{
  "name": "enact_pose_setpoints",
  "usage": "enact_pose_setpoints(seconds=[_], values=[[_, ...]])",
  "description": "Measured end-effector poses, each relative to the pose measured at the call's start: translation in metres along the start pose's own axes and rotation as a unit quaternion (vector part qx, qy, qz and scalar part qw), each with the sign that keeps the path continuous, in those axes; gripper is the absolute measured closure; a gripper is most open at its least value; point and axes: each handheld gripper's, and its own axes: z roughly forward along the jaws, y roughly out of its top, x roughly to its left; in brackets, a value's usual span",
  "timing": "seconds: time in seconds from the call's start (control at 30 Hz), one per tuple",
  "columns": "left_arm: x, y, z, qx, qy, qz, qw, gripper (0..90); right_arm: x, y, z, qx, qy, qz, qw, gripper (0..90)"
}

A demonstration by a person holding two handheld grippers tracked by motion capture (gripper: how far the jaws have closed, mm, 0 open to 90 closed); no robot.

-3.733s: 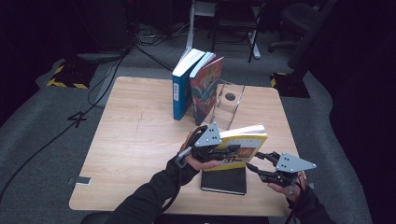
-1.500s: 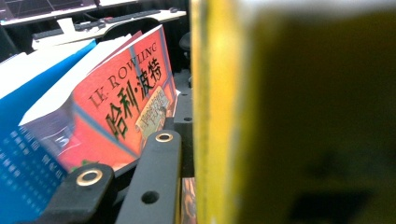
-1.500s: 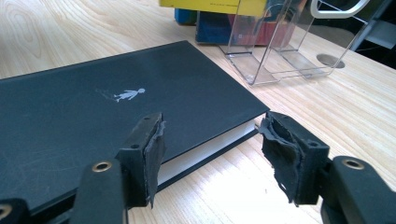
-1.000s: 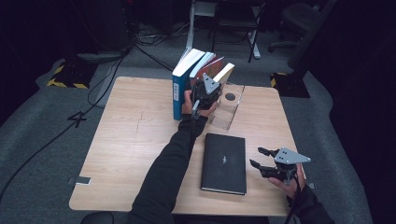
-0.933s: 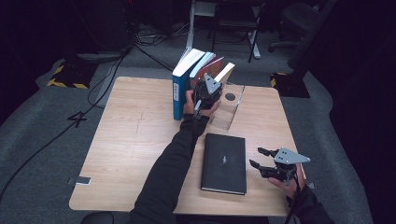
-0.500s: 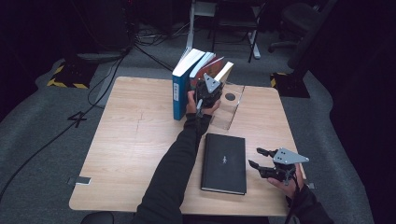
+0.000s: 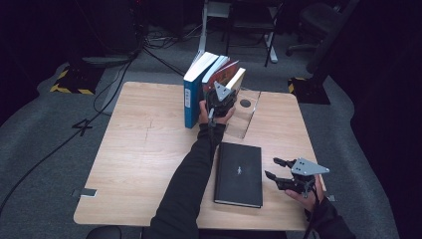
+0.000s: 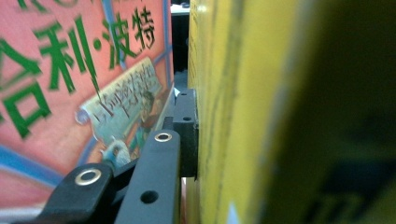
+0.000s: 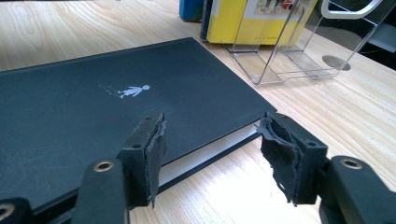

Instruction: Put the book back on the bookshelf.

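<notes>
High view, upper centre: left claw (image 7: 220, 97) clamps the yellow book (image 7: 237, 79) upright beside the red book (image 8: 70, 79). Right gripper view: right claw (image 9: 210, 149) gapes, empty, at the black book (image 9: 93, 107).

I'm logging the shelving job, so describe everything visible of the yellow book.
The yellow book stands upright, leaning slightly, as the rightmost in a row of books at the table's far side, beside a red-covered book and in front of a clear plastic stand. Its cover is bright yellow, its page edges pale. The left gripper is shut on it, one of its fingers flat against the cover.
</notes>
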Motion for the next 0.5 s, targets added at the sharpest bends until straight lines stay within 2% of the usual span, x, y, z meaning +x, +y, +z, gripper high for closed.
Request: enact_pose_setpoints(seconds=[0.17,0.3,0.37,0.5], values=[[0.0022,-0.0048,0.0008,-0.002,-0.003,-0.007,1.0000,74.5,0.0002,0.0001,-0.0001,-0.001,0.000,-0.001,1.0000,41.0],[0.0013,-0.0048,0.0005,0.000,-0.008,-0.004,1.0000,73.6,0.0002,0.0002,0.0001,0.000,0.001,-0.001,1.0000,41.1],[-0.0004,-0.0037,0.0001,0.006,-0.003,0.003,1.0000,72.6,0.0007,0.0002,0.0002,0.001,0.001,0.000,1.0000,41.0],[-0.0003,-0.0036,-0.0006,0.008,-0.010,0.001,0.9999,68.2,0.0007,0.0002,0.0002,0.003,0.002,0.000,1.0000,41.0]])
